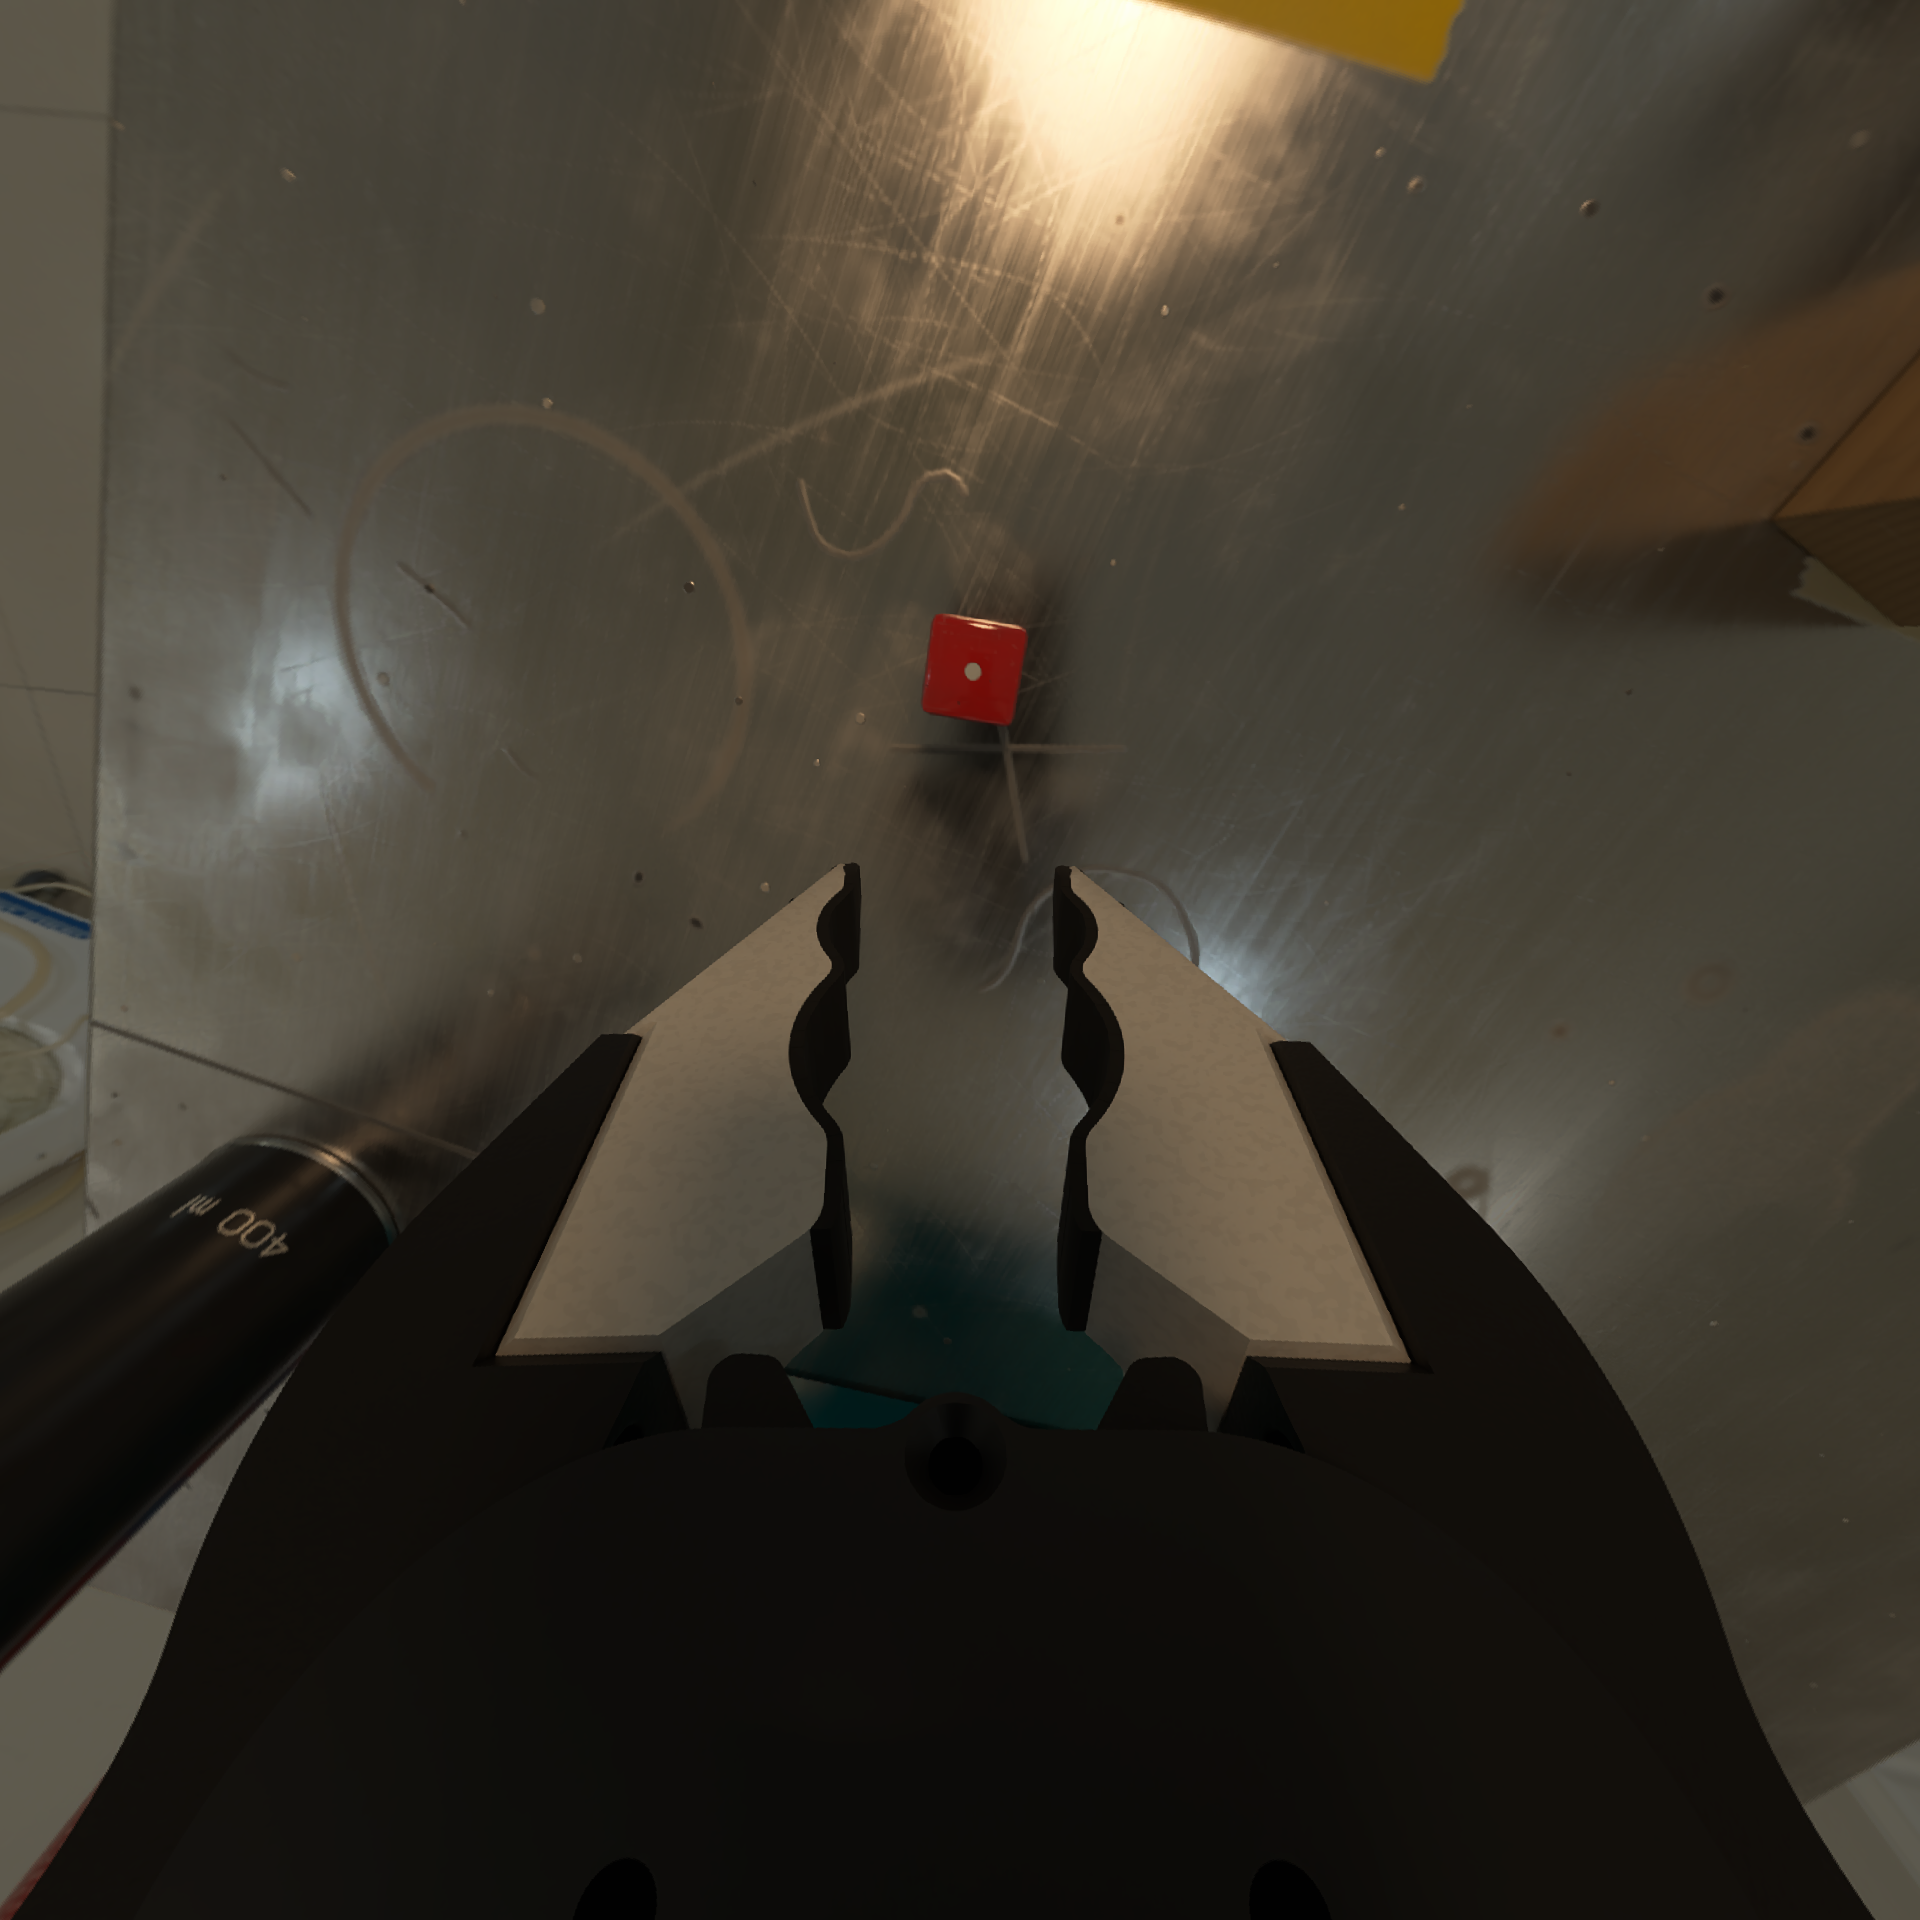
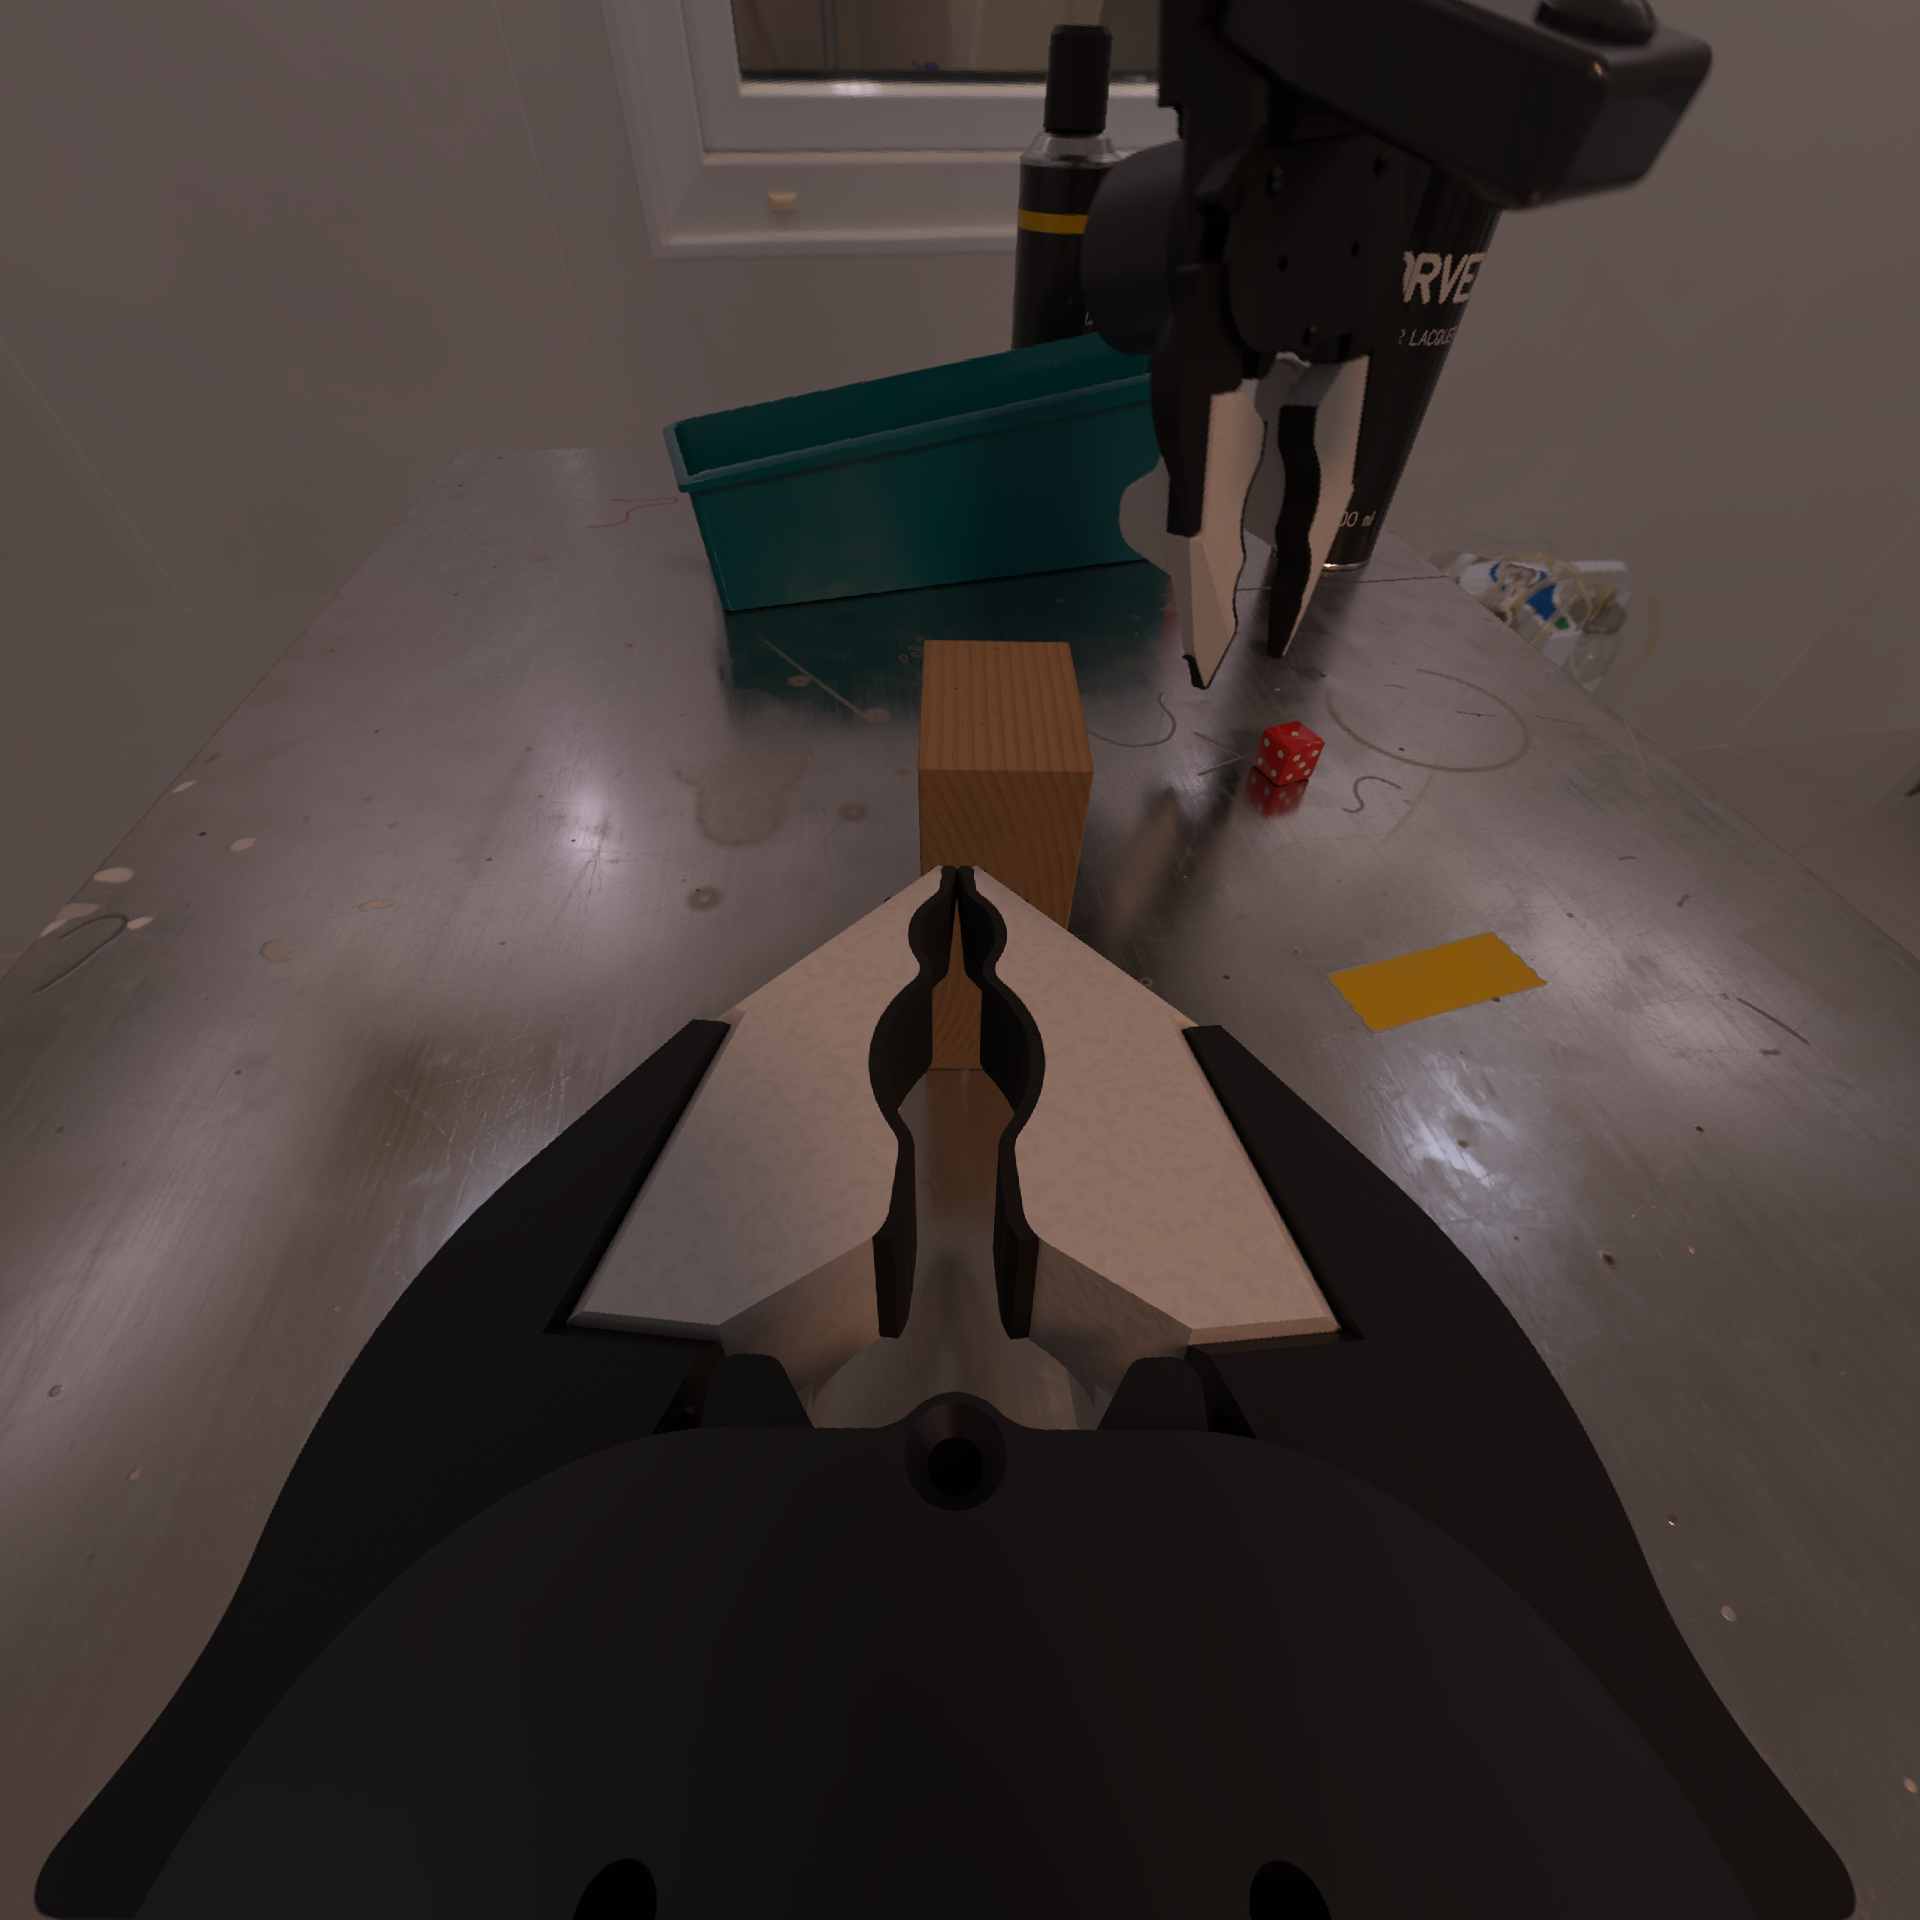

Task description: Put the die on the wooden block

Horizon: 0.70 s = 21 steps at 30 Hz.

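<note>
A small red die (image 1: pixel 974 668) with white pips lies on the scratched metal table (image 1: pixel 520 623). My left gripper (image 1: pixel 956 883) is open and empty, pointing down above the die, a little short of it. In the right wrist view the die (image 2: pixel 1289 752) sits right of the upright wooden block (image 2: pixel 1003 769), and the left gripper (image 2: pixel 1242 655) hangs above and slightly behind the die. My right gripper (image 2: pixel 957 875) is shut and empty, low over the table in front of the block. The block's corner shows at the right edge of the left wrist view (image 1: pixel 1870 520).
A teal bin (image 2: pixel 914 488) stands behind the block. Two black bottles (image 2: pixel 1060 197) stand at the back, one partly behind the left gripper; one shows in the left wrist view (image 1: pixel 156 1330). A yellow patch (image 2: pixel 1434 979) lies flat on the table at right. Clutter (image 2: pixel 1548 603) sits at the far right edge.
</note>
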Available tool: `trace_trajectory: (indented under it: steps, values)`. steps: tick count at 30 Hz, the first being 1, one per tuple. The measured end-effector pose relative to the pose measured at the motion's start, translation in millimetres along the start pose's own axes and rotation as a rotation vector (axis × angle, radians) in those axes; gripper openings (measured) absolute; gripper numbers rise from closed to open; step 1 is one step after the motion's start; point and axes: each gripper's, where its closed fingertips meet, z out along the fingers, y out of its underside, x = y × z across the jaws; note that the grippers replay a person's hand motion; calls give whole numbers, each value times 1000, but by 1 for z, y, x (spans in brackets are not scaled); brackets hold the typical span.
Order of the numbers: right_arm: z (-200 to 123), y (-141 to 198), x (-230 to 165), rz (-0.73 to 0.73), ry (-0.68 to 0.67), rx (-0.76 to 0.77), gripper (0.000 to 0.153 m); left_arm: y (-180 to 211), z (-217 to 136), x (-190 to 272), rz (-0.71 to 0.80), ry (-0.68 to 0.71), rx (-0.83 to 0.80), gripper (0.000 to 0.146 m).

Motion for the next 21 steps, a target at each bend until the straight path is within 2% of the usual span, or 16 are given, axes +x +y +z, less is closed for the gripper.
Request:
trace_trajectory:
  steps: [2, 6, 11, 15, 21]
  values:
    - [0, 1, 0, -2, -5, -5, 0, -1, 8, -3, 0, 11, -31, 36]
    - [1, 1, -1, -7, -10, -8, 0, 1, 17, -13, 17, -18, -71, 25]
    - [0, 0, 1, -1, -1, 2, 0, 13, 3, -47, -4, -223, -119, 22]
    - [1, 2, 2, 6, 2, 0, 0, 17, -10, -56, -36, -332, -127, 31]
    - [4, 5, 1, 10, -4, -9, 0, -5, 2, -13, 11, -84, 22, 36]
